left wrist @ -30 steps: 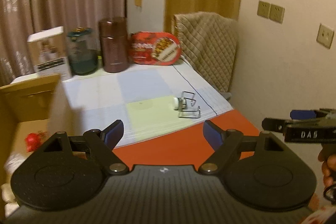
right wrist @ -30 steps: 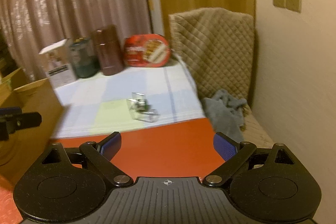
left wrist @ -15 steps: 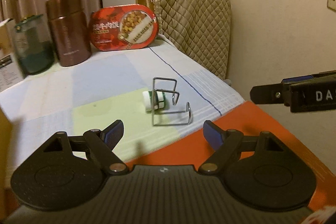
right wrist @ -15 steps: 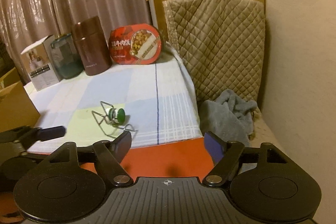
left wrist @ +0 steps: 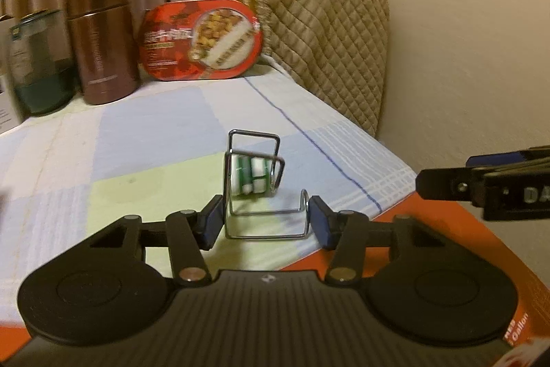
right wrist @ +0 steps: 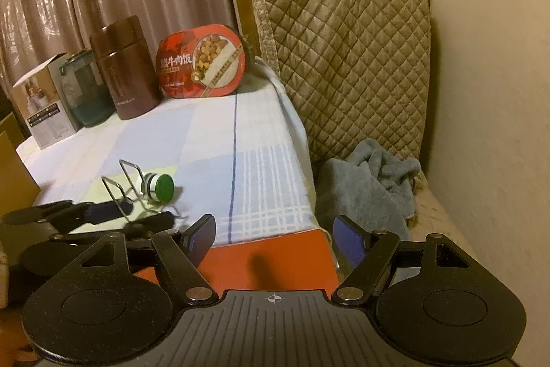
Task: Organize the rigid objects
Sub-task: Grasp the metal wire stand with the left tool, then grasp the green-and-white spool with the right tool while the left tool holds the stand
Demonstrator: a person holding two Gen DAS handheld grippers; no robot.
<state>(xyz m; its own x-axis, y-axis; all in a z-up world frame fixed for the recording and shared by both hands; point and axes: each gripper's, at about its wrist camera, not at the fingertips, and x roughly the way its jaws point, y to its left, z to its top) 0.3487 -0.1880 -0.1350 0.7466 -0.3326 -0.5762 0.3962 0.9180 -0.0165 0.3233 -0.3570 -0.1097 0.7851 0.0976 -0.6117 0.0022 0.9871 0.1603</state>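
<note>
A dim room, curtains behind; my surface (left wrist: pixel 144 133) wears a pale checked cloth. My left claw (left wrist: pixel 264 220) has just been closing, and its 2 pads now pinch the near end of the wire rack (left wrist: pixel 256 184), whose long axis runs away from me. A small green-capped bottle (left wrist: pixel 251 176) lies on its side inside the rack. My right claw (right wrist: pixel 275 238) hangs spread and empty, further off to the right.
</note>
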